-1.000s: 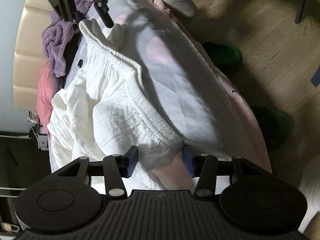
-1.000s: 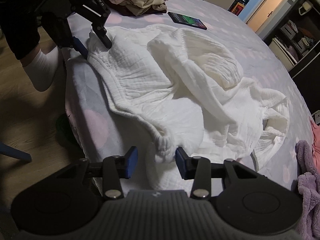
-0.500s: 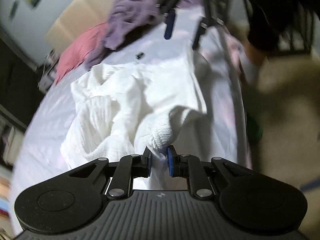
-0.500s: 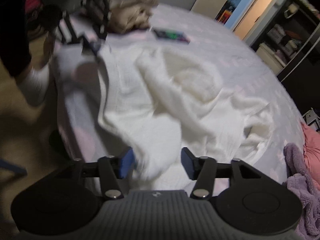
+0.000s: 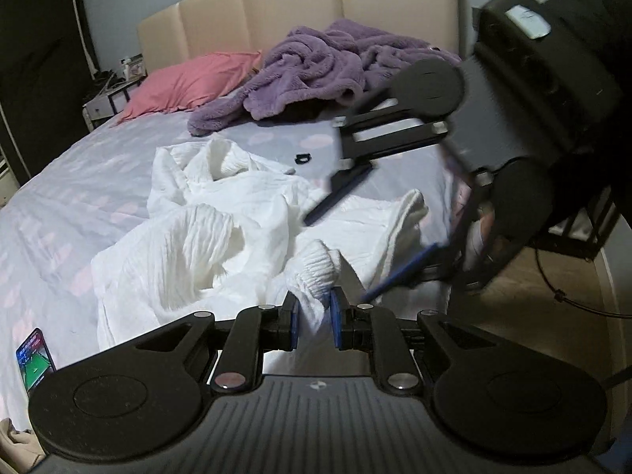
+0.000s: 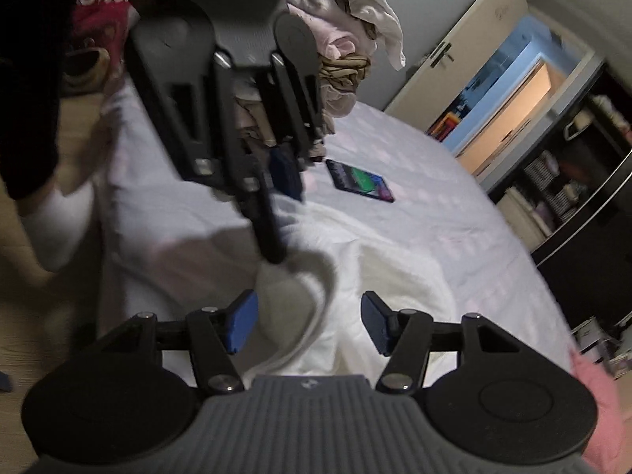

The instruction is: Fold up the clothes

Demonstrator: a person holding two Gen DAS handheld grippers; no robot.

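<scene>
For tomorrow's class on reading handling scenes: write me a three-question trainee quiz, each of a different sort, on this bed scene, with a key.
1. True or false: the left claw is shut on the ribbed edge of the white garment.
2. Multiple choice: the purple fleece lies (A) on the floor, (B) by the headboard, (C) under the phone.
3. Fill in: beside the fleece lies a ____ pillow.

Key: 1 true; 2 B; 3 pink.

Bare sheet [image 5: 79, 197] lies free left; phone [image 6: 360, 181] probably obstructs beyond.
</scene>
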